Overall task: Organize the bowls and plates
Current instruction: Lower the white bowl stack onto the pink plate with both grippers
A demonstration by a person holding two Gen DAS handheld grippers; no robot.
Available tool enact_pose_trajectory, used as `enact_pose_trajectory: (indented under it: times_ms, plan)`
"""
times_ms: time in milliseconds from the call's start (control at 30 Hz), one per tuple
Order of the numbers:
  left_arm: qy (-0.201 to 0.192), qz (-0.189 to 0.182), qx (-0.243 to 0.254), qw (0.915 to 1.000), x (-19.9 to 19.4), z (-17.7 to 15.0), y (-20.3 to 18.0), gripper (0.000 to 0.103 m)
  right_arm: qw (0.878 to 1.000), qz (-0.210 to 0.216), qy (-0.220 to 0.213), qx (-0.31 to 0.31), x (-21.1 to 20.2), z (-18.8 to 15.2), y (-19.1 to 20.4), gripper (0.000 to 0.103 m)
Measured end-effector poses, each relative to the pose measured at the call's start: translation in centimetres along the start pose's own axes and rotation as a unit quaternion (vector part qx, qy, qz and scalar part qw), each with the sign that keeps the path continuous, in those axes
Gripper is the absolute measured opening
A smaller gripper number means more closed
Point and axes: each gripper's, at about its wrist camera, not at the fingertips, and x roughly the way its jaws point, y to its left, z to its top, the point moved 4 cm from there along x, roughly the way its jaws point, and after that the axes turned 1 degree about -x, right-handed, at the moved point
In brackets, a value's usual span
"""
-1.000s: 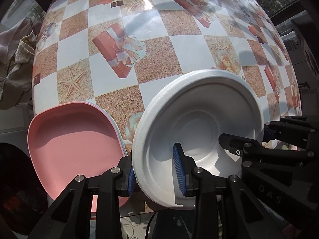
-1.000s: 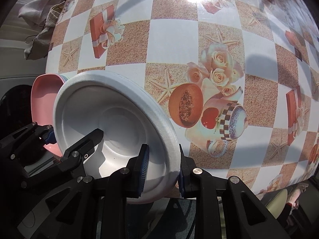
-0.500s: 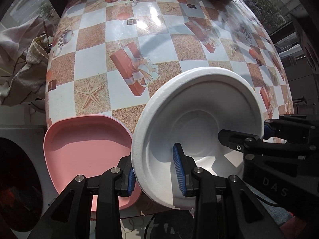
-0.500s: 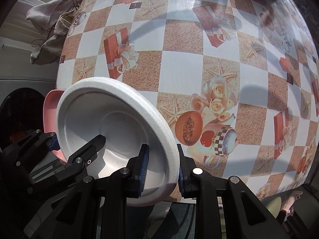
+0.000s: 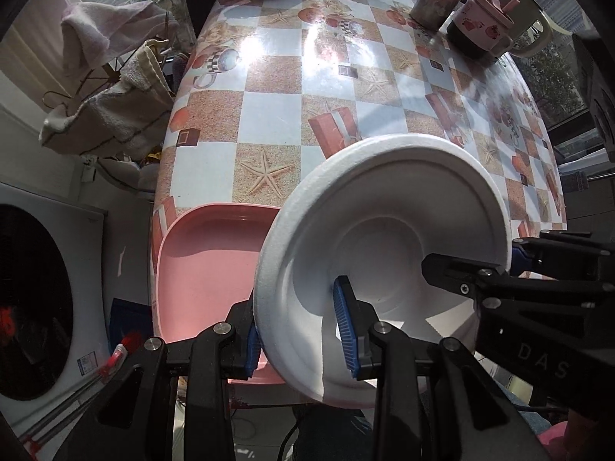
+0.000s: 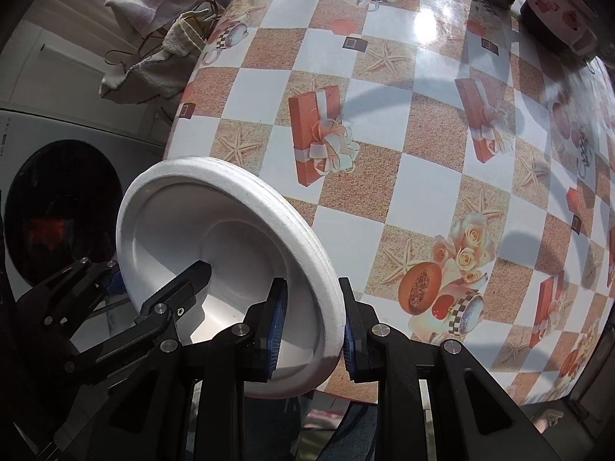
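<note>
Both grippers — left gripper (image 5: 303, 328), right gripper (image 6: 311, 326) — clamp the white foam bowl (image 5: 384, 253) by opposite rims, above the pink plate (image 5: 207, 269) — not yet placed

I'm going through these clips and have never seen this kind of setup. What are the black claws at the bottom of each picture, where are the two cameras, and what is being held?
There is no robot here. A person holds a hand-operated two-finger gripper in each hand, and a fisheye camera on each one looks along its fingers, which bends the picture.

In the left wrist view, the left gripper is at the bottom, its blue pads clamped on one side of the rim of a white foam bowl. The right gripper shows at the right edge, clamped on the opposite side.

The right wrist view shows the same bowl from the other side, with the right gripper in front.

Below is a table with a checkered tablecloth. A pink plate sits at its near edge, with mugs at the far end.
</note>
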Motion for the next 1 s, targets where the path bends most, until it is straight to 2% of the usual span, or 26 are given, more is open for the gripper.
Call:
enact_pose_trajectory:
  times_ms: [600, 1000]
  plan:
    - [-0.019, 0.036, -0.078, 0.9962, -2.1, -1.2, 6.9, 0.037, 0.996, 0.013, 0.008, -0.087, 0.9, 1.3, 7.3, 0.028]
    - [0.012, 0.046, -0.088, 0.995, 0.0, -2.5, 7.7, 0.037, 0.996, 0.009, 0.043, -0.084, 4.1, 1.4, 7.8, 0.028]
